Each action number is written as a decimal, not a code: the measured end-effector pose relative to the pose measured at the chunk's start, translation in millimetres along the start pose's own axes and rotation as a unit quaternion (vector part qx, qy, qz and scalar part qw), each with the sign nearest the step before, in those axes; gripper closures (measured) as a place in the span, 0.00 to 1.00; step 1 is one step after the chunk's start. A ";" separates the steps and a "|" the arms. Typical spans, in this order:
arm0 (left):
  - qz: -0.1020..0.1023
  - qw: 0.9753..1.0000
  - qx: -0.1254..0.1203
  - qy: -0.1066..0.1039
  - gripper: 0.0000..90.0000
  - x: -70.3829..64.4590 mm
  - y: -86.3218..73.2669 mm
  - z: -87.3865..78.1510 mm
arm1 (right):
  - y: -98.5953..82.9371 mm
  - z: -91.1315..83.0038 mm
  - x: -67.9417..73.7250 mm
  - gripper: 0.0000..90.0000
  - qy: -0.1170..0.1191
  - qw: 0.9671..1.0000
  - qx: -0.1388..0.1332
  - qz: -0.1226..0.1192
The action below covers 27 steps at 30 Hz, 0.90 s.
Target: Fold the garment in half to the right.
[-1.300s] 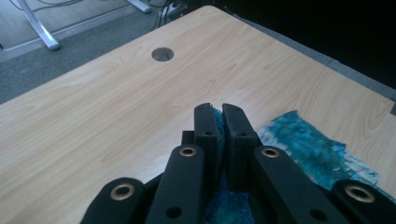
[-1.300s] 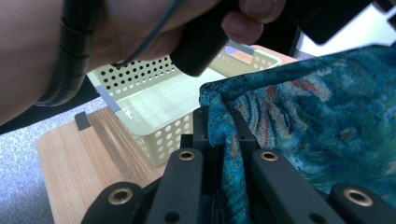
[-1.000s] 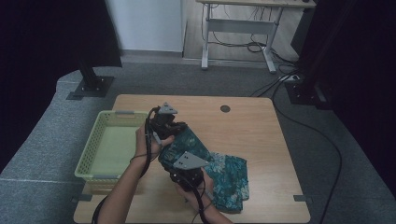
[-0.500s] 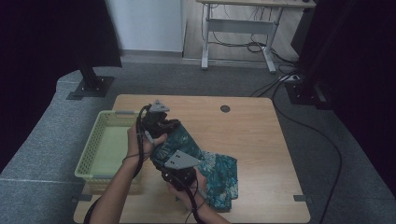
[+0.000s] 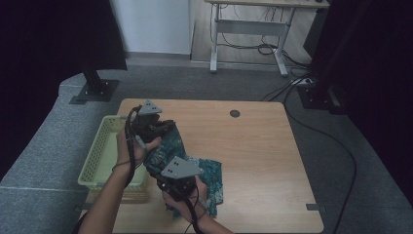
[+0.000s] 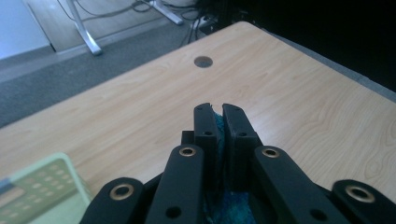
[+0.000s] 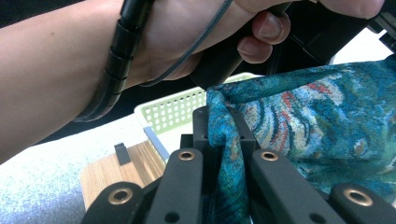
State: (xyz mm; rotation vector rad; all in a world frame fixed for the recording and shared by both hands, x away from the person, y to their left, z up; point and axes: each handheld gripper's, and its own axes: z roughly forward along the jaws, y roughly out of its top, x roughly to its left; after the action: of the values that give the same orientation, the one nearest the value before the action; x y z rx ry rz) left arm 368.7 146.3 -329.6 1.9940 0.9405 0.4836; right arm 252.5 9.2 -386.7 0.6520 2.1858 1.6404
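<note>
Ideally, both tongs keep their grip and move together so the cloth (image 5: 170, 146) stays taut between them and clears the rim of the basket (image 5: 100, 161) to its left. The right gripper (image 7: 219, 123), nearer the person, has its jaws clamped on a fold of cloth. Farther off, the left gripper (image 6: 218, 109) pinches another edge, lifted above the table (image 5: 263, 146).

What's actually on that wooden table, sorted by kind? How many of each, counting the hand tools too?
Patterned teal cloth: 1
Pale green basket: 1
Hand-held grippers: 2, the left gripper and the right gripper, both clamped on the cloth
Total: 4
</note>
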 end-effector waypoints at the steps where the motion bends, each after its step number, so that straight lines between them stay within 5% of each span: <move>1: 0.000 1.000 0.003 -0.001 0.95 -1.1 -1.7 4.2 | -3.3 -1.1 -0.5 0.94 -0.002 1.000 0.001 0.003; 9: 0.006 0.999 0.043 -0.009 0.94 -12.5 -15.6 47.1 | -33.5 -8.6 -18.5 0.94 -0.010 0.999 0.017 0.042; 19: 0.003 0.997 0.072 -0.009 0.94 -24.3 -34.3 76.6 | -64.6 -14.3 -26.9 0.94 -0.014 0.997 0.039 0.069; 27: 0.019 0.994 0.105 -0.007 0.93 -42.4 -50.8 112.5 | -98.1 -27.7 -42.3 0.94 -0.019 0.991 0.066 0.112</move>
State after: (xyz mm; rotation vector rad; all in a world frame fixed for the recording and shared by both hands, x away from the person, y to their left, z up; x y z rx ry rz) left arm 390.4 71.1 -434.0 2.2058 0.9799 0.4047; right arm 257.9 -58.8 -473.4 0.9905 2.2770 1.5817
